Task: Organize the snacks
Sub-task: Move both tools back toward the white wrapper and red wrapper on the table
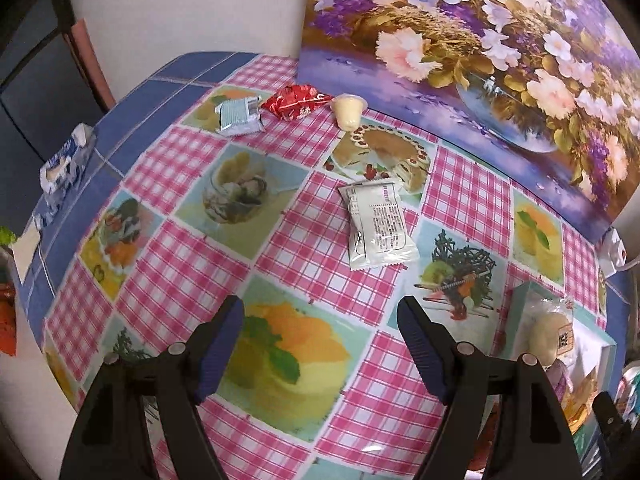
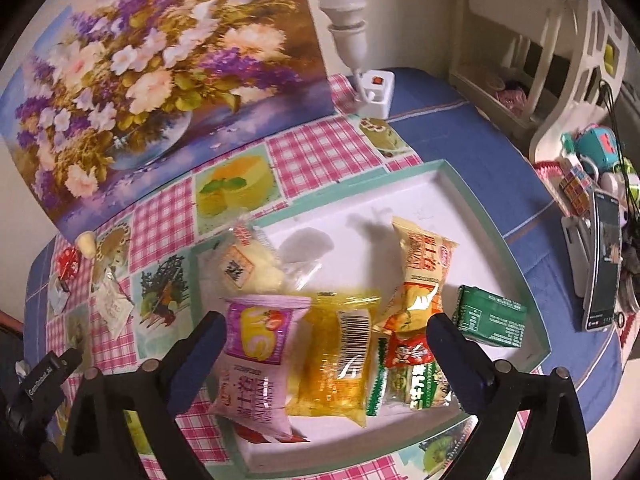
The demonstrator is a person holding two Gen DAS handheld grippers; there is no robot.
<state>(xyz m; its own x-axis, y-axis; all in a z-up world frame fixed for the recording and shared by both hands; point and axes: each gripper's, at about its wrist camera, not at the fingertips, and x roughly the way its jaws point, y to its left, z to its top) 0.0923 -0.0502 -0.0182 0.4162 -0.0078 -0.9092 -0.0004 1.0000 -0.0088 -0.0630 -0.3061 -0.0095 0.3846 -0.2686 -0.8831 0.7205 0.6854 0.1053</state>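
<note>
Above: both grippers open over the table, gripping nothing.
Left gripper (image 1: 320, 320) hovers near white packet (image 1: 378, 226); right gripper (image 2: 326, 334) spreads wide over snacks (image 2: 340, 352) in tray (image 2: 508, 236).

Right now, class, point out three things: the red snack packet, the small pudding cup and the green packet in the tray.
red snack packet (image 1: 295, 101), left wrist view, middle of the wrapper.
pudding cup (image 1: 349, 112), left wrist view, its side wall.
green packet (image 2: 491, 321), right wrist view, printed top face.
</note>
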